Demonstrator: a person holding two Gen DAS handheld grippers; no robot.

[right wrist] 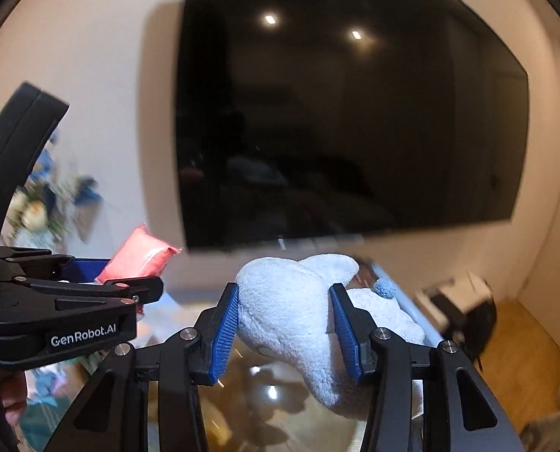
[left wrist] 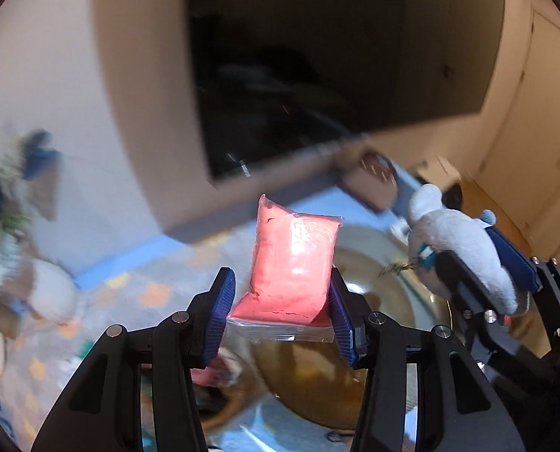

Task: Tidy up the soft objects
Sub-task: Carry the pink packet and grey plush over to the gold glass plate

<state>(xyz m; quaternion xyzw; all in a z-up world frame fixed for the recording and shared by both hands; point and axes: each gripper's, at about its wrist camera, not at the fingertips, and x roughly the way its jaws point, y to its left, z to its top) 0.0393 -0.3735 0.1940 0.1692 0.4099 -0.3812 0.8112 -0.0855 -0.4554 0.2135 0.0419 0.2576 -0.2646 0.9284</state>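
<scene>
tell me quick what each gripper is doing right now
left gripper: closed on the pink packet
right gripper: closed on the white plush toy

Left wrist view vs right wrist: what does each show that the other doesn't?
Left wrist only: the patterned mat and a blurred plush pile at far left.

Right wrist only: the "GenRobot.AI" label on the left tongs' body and two ceiling-light reflections.

Both: the left tongs clamped on the pink packet, the right tongs clamped on the white plush, and the dark wall screen.
</scene>
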